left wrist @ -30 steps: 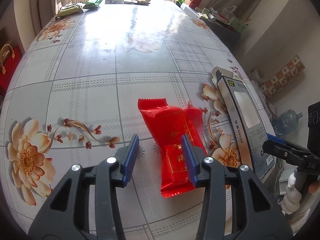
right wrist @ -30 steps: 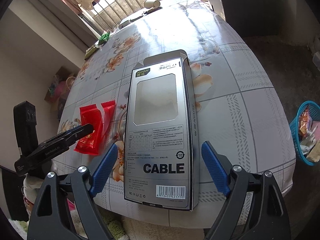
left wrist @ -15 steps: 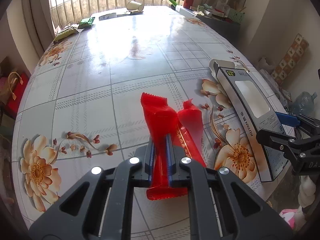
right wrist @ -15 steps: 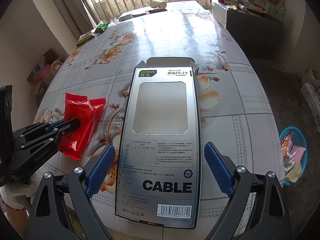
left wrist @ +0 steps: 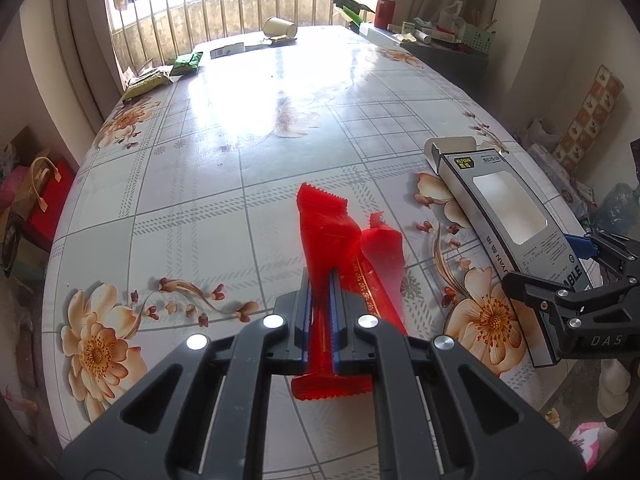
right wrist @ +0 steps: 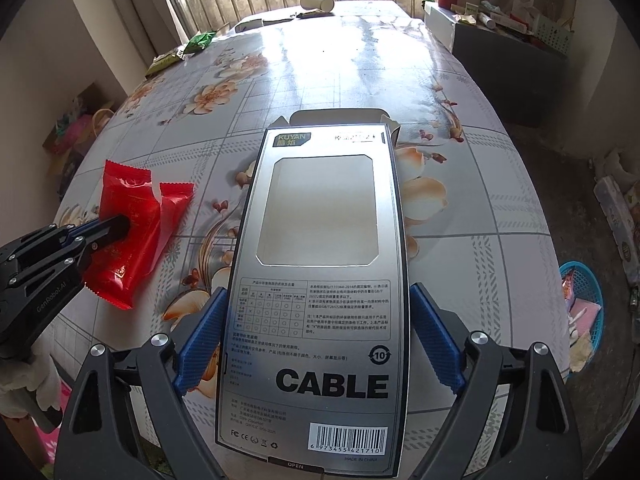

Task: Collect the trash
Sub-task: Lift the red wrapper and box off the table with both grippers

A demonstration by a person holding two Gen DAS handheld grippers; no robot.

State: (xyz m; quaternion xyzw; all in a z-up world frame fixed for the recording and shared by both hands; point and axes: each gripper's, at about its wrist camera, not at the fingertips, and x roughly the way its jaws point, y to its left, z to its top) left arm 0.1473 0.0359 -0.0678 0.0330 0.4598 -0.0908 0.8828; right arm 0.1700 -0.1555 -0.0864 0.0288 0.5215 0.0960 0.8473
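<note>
Left gripper (left wrist: 320, 312) pinches red wrapper (left wrist: 332, 236); right gripper's (right wrist: 320, 344) fingers closing, perhaps touching cable box (right wrist: 320, 280).

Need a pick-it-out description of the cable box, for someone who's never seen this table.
Start at the floral-print table and go to its near edge. The cable box lies flat there between the right gripper jaws, right of the red wrapper. It is the only long silver carton, with a cut-out window and "CABLE" printed in black.

Bright daylight pours through the barred window (left wrist: 224, 12) at the far end, throwing blown-out glare across the glossy tabletop (left wrist: 256, 92). Both views are sharp, with strong fisheye curvature and dark vignetted corners.
</note>
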